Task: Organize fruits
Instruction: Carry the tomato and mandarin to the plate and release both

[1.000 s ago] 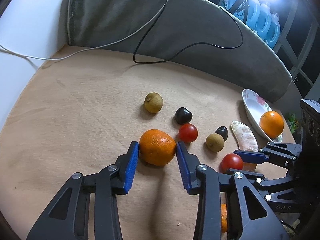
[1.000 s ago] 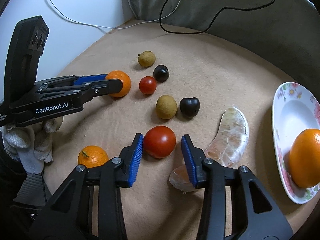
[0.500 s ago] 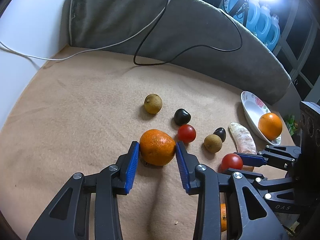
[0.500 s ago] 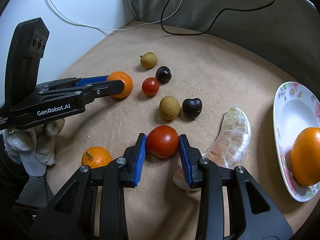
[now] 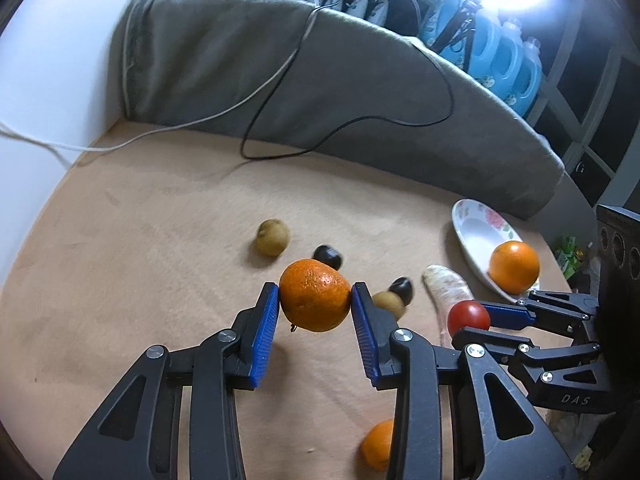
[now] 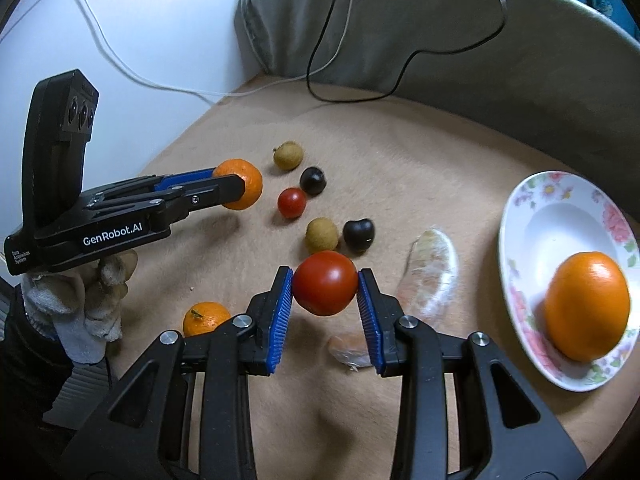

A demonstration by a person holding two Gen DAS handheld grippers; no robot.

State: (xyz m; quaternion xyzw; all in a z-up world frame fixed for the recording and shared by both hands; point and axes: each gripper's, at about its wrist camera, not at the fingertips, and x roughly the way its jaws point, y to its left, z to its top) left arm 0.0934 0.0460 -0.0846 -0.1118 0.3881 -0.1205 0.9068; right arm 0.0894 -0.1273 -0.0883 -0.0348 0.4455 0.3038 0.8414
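My left gripper [image 5: 315, 300] is shut on a mandarin orange [image 5: 315, 301] and holds it above the tan table; it also shows in the right wrist view [image 6: 240, 189]. My right gripper [image 6: 325, 283] is shut on a red tomato [image 6: 325, 283], lifted off the table; the tomato shows in the left wrist view [image 5: 469, 317]. A flowered white plate [image 6: 520, 216] at the right holds one orange [image 6: 587, 306]. On the table lie a small tomato [image 6: 292, 202], two brown longans [image 6: 287, 155] [image 6: 321, 235], two dark fruits [image 6: 313, 180] [image 6: 359, 234], a pomelo segment [image 6: 432, 272] and a small mandarin [image 6: 206, 317].
A grey padded backrest [image 5: 320, 92] curves along the far edge with a black cable [image 5: 360, 120] and a white cable [image 5: 180, 128] trailing over it. A white wall [image 6: 140, 20] stands at the left. Blue bottles [image 5: 500, 52] stand behind the backrest.
Both grippers have closed fully on their fruit and lifted: the mandarin and the tomato have left the table. Both cameras have risen and tilted up.
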